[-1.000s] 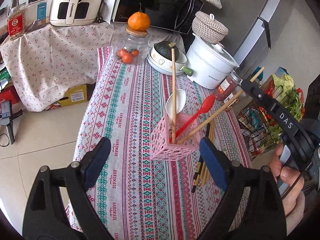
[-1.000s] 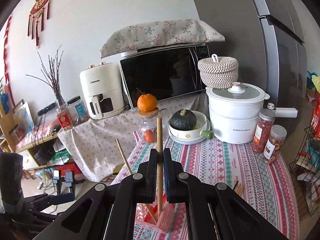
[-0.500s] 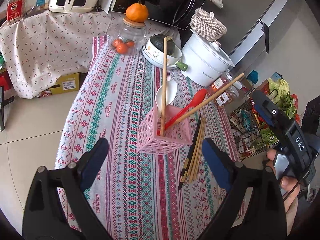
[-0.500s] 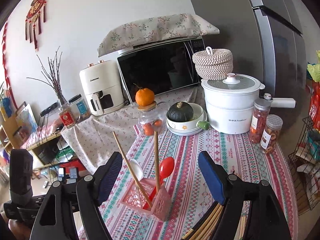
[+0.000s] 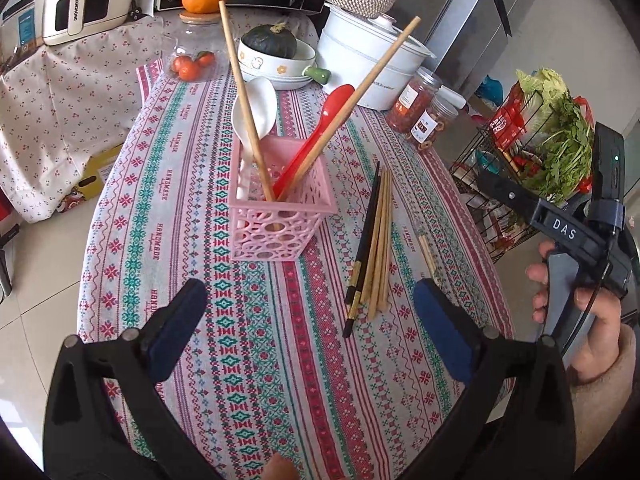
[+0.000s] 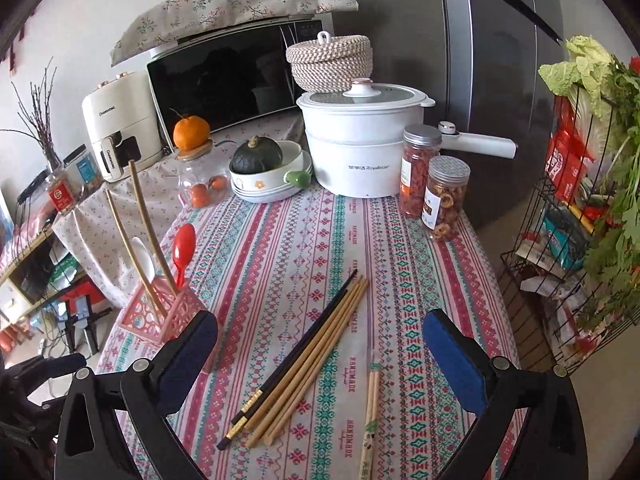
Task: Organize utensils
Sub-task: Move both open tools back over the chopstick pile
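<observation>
A pink lattice basket (image 5: pixel 276 232) (image 6: pixel 160 320) stands on the patterned tablecloth. It holds a white spoon (image 5: pixel 256 112), a red spoon (image 5: pixel 320 136) and two wooden chopsticks (image 5: pixel 240 92). To its right a bundle of loose chopsticks (image 5: pixel 374 240) (image 6: pixel 316 352), one of them black, lies flat on the cloth. A lighter pair (image 6: pixel 372 404) lies beside the bundle. My left gripper (image 5: pixel 308 292) hovers in front of the basket, its jaws opening with nothing between them. Above the near ends of the loose bundle, my right gripper (image 6: pixel 320 320) is also opening and holds nothing.
At the back stand a white pot (image 6: pixel 360 152), two jars (image 6: pixel 444 196), a bowl with a green squash (image 6: pixel 264 176) and a glass jar with an orange on top (image 6: pixel 200 184). A wire rack of vegetables (image 6: pixel 580 220) sits off the right table edge. A hand (image 5: pixel 592 320) holds the right gripper's handle.
My right gripper let go of the wooden chopstick standing in the basket, opened wide and moved right and down over the loose chopsticks. My left gripper widened and came closer to the table.
</observation>
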Demonstrator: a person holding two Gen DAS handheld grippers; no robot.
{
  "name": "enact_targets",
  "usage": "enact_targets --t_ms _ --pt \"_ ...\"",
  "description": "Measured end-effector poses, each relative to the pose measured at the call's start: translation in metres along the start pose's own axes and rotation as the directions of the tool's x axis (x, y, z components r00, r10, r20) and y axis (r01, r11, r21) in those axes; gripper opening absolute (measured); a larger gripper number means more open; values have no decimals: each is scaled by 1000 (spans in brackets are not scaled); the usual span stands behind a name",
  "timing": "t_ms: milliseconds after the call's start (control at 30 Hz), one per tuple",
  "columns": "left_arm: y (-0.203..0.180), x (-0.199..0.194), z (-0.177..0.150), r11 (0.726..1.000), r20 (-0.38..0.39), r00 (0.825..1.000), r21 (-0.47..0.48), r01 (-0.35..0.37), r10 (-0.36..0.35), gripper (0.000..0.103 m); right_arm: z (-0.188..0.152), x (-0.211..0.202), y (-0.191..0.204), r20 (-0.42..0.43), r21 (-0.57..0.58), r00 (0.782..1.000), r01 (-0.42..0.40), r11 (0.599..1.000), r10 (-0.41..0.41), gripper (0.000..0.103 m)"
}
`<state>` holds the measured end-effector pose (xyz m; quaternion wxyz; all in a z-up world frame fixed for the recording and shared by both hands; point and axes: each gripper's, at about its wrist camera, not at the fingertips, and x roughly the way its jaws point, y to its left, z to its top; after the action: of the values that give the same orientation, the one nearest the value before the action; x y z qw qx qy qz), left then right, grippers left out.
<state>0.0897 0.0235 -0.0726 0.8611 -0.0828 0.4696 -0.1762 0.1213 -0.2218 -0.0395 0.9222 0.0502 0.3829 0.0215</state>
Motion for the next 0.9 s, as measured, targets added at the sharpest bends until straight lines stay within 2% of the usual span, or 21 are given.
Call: enact_targets --t_ms 167,300,400,500,567,700,800,867,900 --pt "-19 12 -7 998 -18 1000 55 -19 20 103 -14 21 -32 -142 54 987 85 995 -77 103" --pt "-33 22 -11 995 -15 999 95 -36 38 103 -25 37 -50 -238 80 969 89 993 -68 103" --pt "-42 28 -14 990 -5 998 129 -60 61 103 -33 48 -56 -291 60 953 112 992 -89 103" --pt "-49 31 -18 982 39 993 148 -116 111 103 -43 61 -57 -340 28 934 130 991 -113 103" --pt "-51 32 -20 982 70 991 143 -121 112 103 -51 72 -56 -383 7 916 130 991 -118 103" --pt "-54 38 -21 986 41 995 135 -96 92 103 -65 96 -54 -474 -35 872 117 992 -120 103" --pt "-60 41 -23 979 39 994 168 -112 107 103 -74 110 -59 -516 -43 847 120 992 -125 103" --pt "-65 44 -24 971 34 992 204 -126 121 103 -81 118 -62 -559 -55 818 127 990 -136 103" --pt "-67 45 -24 967 30 992 222 -129 125 103 -81 116 -60 -529 -78 837 115 990 -139 103"
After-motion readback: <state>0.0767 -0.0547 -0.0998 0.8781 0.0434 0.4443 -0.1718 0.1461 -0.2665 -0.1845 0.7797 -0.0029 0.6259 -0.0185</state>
